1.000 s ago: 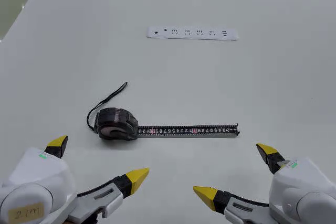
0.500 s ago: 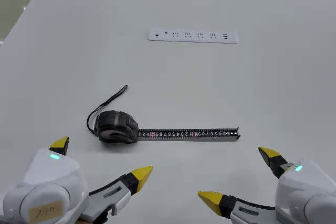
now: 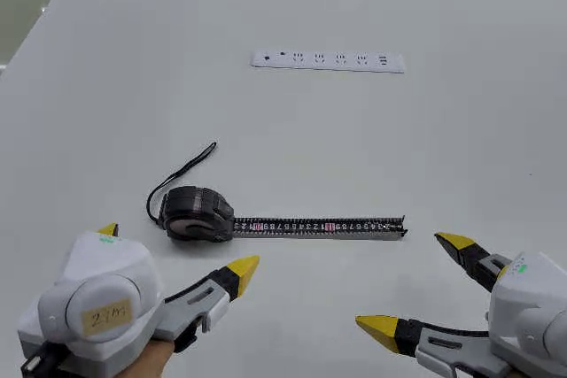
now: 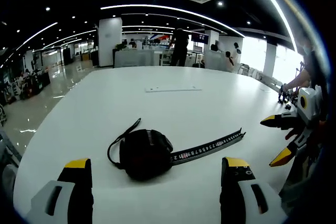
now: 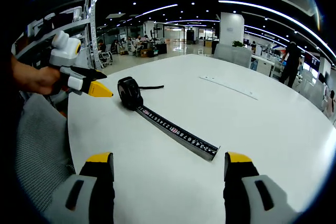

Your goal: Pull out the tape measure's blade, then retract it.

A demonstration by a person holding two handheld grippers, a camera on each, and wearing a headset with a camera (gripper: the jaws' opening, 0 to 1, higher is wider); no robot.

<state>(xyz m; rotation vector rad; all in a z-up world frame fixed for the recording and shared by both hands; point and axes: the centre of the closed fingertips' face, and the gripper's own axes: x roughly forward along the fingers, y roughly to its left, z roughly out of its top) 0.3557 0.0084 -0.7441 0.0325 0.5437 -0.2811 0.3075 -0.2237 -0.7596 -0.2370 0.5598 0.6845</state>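
Both tongs hang low at the near edge of the bench [image 3: 399, 148], and both gape wide with nothing between the yellow tips. The left tongs [image 3: 177, 247] hold nothing, and neither do the right tongs [image 3: 412, 281].

The tape measure [image 3: 197, 212] sits out ahead of them, flat on the white surface. Its dark case is on the left, with the wrist strap [image 3: 177, 174] curling away behind it towards the far side. The blade [image 3: 319, 226] is already drawn out. It runs from the case straight off to the right, printed face up, and finishes at the hook end [image 3: 403, 226]. So the long axis lies crosswise to the person, left to right, and neither tongs touch it.

This is the relation that counts. The case lies just beyond the left tongs, and in the left gripper view it sits almost dead centre between that pair's jaws. The hook end lies just ahead of the right tongs, and in the right gripper view the blade's tip points in between those jaws. Left is the nearer one for the case, right for the tip.

To my eye the pull-out half is done and the retraction is what's left. That probably means steadying the case on the left and guiding the tip back from the right.

A white power strip [image 3: 328, 60] lies well beyond, across the bench, clear of the action.
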